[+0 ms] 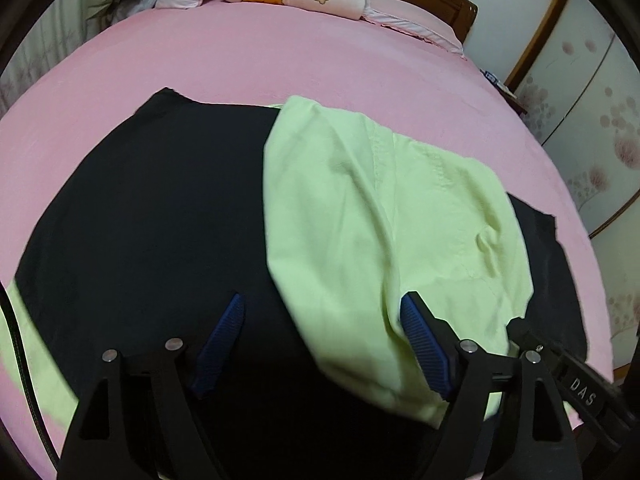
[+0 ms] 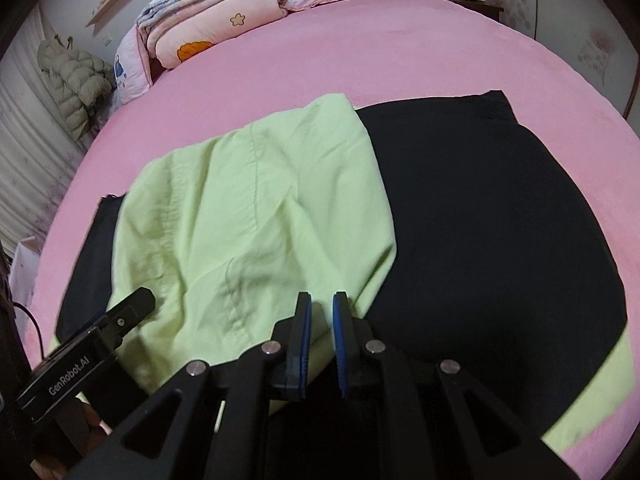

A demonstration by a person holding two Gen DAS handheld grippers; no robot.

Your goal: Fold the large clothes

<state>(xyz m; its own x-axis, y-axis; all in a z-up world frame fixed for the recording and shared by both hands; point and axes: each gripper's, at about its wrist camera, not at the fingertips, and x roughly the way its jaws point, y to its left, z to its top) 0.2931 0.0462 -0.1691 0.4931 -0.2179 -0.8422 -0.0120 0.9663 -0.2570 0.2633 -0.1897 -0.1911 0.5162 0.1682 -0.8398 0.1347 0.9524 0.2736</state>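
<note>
both grippers [image 1: 320, 320] [image 2: 322, 308] angled down over garment [image 1: 380, 220].

Premises: a domestic bedroom. A wide bed with a pink fitted sheet [image 1: 320, 60] fills both views. Folded pink patterned quilts [image 2: 208, 12] are stacked at its far end against a brown wooden headboard [image 1: 452, 4]. A grey-green padded jacket [image 2: 76, 76] hangs at left; floral-patterned wardrobe panels [image 1: 600, 120] stand at right.
</note>
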